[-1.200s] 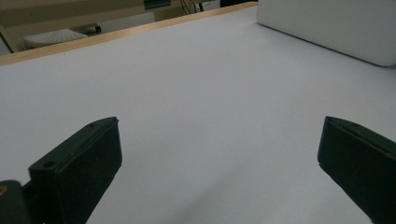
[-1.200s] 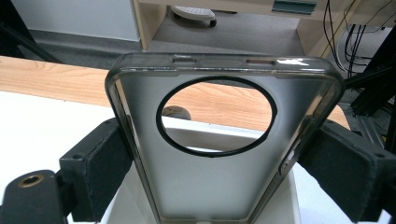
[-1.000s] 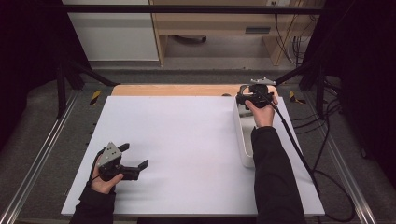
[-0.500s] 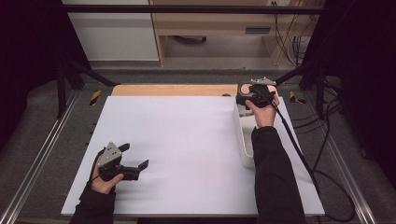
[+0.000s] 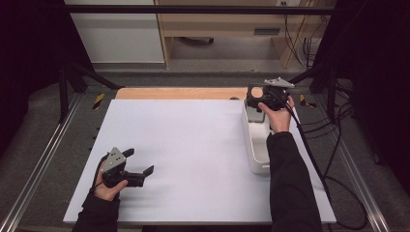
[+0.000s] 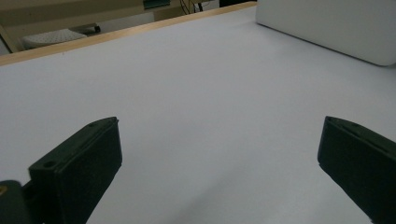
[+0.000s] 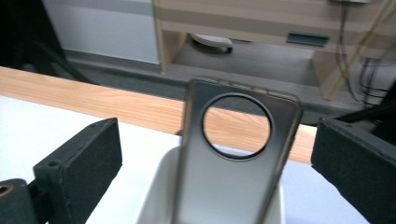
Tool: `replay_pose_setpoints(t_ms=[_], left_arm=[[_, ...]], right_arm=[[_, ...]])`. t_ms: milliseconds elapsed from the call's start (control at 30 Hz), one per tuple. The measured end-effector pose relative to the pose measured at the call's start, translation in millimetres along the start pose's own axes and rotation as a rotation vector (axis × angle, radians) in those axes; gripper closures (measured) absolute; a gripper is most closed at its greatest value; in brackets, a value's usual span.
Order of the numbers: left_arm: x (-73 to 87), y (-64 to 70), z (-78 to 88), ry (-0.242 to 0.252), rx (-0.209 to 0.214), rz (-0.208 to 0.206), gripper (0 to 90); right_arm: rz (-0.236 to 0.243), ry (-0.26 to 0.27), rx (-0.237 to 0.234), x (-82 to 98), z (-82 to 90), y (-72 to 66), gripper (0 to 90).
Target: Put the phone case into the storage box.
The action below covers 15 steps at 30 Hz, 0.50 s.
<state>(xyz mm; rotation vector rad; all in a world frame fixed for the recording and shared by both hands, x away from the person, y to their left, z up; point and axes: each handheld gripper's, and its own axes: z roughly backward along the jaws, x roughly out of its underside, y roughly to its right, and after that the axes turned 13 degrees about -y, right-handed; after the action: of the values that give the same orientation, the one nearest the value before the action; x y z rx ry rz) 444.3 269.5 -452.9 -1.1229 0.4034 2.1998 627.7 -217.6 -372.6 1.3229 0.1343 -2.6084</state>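
A grey metal plate (image 7: 219, 191) with a large round hole near its top stands upright in a white bin (image 7: 152, 196). My right gripper (image 7: 215, 140) is open, one jaw to each side of the plate and well clear of it. In the high view this right gripper (image 5: 250, 99) hovers over the far end of the bin (image 5: 256, 154) at the table's right. My left gripper (image 5: 141, 160) rests low at the near left of the white table top (image 5: 193, 140), open and holding nothing. Its own view shows the left gripper (image 6: 219, 140) over bare white surface.
A strip of wooden table edge (image 5: 179, 93) runs along the far side. Metal frame rails (image 5: 43, 159) flank the table, and cables (image 5: 329, 145) trail off to the right. The bin's side (image 6: 327, 23) shows far off in the left gripper view.
The right gripper has shifted very slightly over the bin's far end. The left gripper has stayed where it was.
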Motion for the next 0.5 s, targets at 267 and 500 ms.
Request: replay_pose_setpoints(t_ms=[267, 500], left_arm=[[-0.2, 0.7, 0.5, 0.003, 0.001, -0.001, 0.0], [-0.5, 1.0, 1.2, 0.011, 0.005, 0.002, 0.0]], right_arm=[[0.044, 0.058, -0.117, 5.8, 31.7, -8.0, 2.8], [0.092, 0.133, -0.229, 17.8, 62.8, -14.1, 2.7]])
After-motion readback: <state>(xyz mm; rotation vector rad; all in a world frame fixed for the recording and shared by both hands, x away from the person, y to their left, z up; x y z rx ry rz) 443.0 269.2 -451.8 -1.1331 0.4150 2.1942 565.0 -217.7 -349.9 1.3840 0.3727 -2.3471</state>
